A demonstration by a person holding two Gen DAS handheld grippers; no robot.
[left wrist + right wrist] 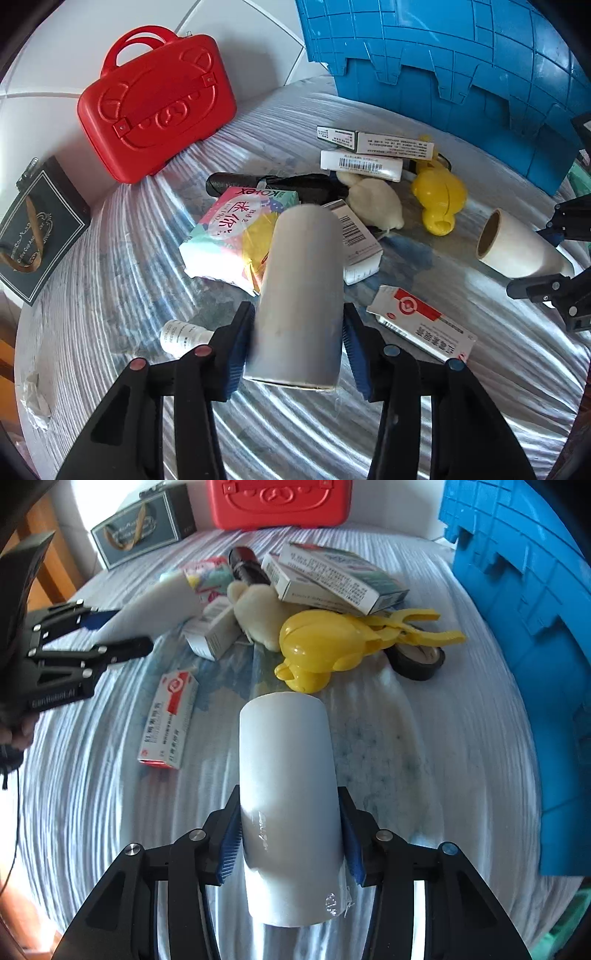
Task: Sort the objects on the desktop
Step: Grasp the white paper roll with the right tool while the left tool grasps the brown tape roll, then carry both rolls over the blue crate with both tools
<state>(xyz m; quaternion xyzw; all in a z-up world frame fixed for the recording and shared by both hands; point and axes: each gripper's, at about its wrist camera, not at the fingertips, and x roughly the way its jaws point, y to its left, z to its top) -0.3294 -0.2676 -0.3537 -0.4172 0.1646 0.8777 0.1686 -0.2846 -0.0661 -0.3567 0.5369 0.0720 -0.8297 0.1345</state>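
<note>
A: We start with the blue crate (535,635) far right, then the red case (155,107) at the far left wall. Each of our grippers is clamped on a white roll.

B: Yes. The left gripper (299,343) squeezes the left roll (301,295), lifted over the pink packet (236,236); its long axis runs away from us, far end tilted slightly right. The right gripper (291,845) grips the right roll (288,805), pointing toward the yellow duck clip (325,646).

A: Risk?

B: We hold both near one end on smooth sides, so a quick swing could let either slip or pivot down and knock the medicine boxes (332,579) or the red-and-white box (170,716)
</note>
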